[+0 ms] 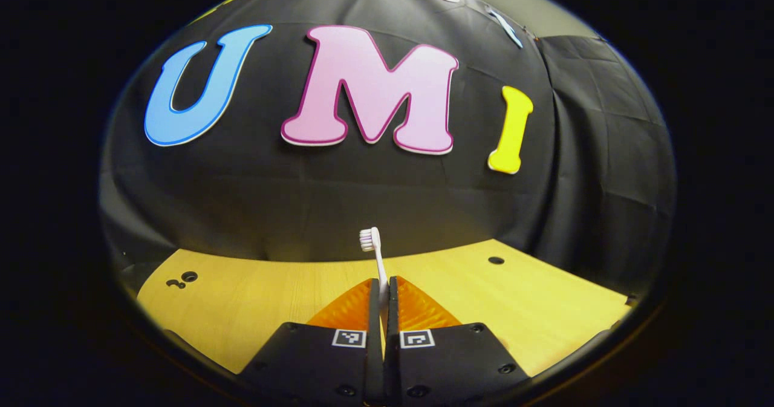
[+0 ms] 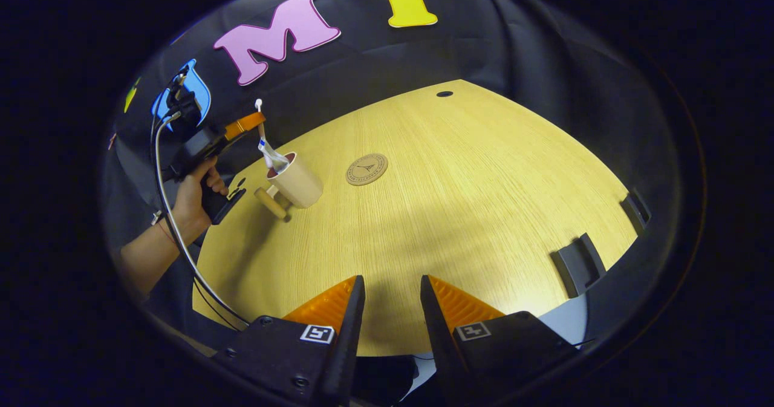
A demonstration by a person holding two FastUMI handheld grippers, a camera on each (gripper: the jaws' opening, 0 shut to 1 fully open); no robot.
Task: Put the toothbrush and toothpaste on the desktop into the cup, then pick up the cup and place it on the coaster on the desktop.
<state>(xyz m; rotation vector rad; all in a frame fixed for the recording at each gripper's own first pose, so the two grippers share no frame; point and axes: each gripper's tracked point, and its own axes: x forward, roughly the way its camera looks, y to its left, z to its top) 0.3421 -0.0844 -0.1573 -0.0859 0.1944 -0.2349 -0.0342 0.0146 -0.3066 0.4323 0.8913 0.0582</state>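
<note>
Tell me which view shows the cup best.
Right gripper view. The cup stands whole on the table, toothpaste inside, coaster beside it, and the left gripper holds the toothbrush above it. The left gripper view looks along the toothbrush toward the booth wall.

I see bare counter (image 2: 459,213) between my right gripper (image 2: 392,310) and the coaster (image 2: 366,169); the cup (image 2: 296,183) stands left of the coaster, toothpaste (image 2: 272,156) sticking out of its mouth.

1 toothbrush (image 1: 376,256), 1 toothpaste (image 2: 270,153), 1 cup (image 2: 296,184), 1 coaster (image 2: 366,169), 2 grippers.
</note>
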